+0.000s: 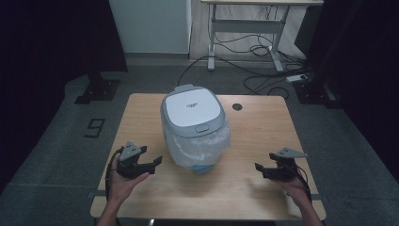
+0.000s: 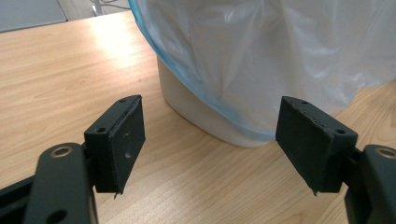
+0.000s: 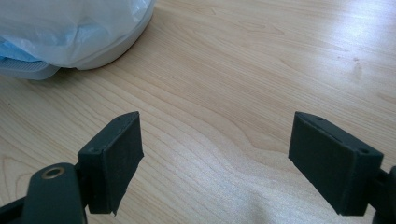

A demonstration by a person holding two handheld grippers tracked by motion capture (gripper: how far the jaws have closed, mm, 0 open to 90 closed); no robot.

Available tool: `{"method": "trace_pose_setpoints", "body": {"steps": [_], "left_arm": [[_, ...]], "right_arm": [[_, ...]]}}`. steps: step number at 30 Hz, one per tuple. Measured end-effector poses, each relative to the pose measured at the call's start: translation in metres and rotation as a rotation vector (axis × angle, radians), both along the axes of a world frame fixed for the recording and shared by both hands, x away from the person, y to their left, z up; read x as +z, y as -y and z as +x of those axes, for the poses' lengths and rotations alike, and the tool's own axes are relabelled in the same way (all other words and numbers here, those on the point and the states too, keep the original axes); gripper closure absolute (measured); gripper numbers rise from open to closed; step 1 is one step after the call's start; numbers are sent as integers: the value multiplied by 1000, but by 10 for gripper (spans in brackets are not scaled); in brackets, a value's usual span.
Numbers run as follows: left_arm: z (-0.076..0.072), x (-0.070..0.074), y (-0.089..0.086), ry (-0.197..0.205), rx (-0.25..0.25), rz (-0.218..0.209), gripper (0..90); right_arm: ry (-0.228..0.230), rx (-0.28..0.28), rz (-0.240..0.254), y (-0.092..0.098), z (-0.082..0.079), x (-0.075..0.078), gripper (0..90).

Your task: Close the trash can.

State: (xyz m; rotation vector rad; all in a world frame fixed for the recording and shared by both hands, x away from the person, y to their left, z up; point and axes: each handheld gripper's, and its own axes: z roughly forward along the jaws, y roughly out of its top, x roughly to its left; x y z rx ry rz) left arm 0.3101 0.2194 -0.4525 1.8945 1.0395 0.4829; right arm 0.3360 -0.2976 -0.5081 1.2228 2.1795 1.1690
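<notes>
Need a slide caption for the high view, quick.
Lidded bin with plastic liner on wooden table, flanked by open left hand-held gripper and right hand-held gripper.

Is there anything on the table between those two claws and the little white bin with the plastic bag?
Nothing visible. Bare wood lies between the left gripper and the bin, and between the right gripper and it. Both are open, apart from it.

A lab: black curtains (image 1: pixel 51 37), desk frame (image 1: pixel 244 28), floor cables (image 1: pixel 263 75).
</notes>
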Motion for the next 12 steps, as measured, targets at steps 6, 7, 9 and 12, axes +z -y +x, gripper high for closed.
{"method": "trace_pose_setpoints", "body": {"steps": [6,7,9,12], "left_arm": [[1,-2,3,-3,-4,2,240],[1,-3,3,-4,-4,2,240],[1,-3,3,-6,-4,3,240],[1,-5,3,-8,-2,3,240]], "right_arm": [[8,-3,3,0,0,1,169],[9,-4,4,1,0,1,168],[11,-6,4,1,0,1,169],[12,-8,5,2,0,1,168]]}}
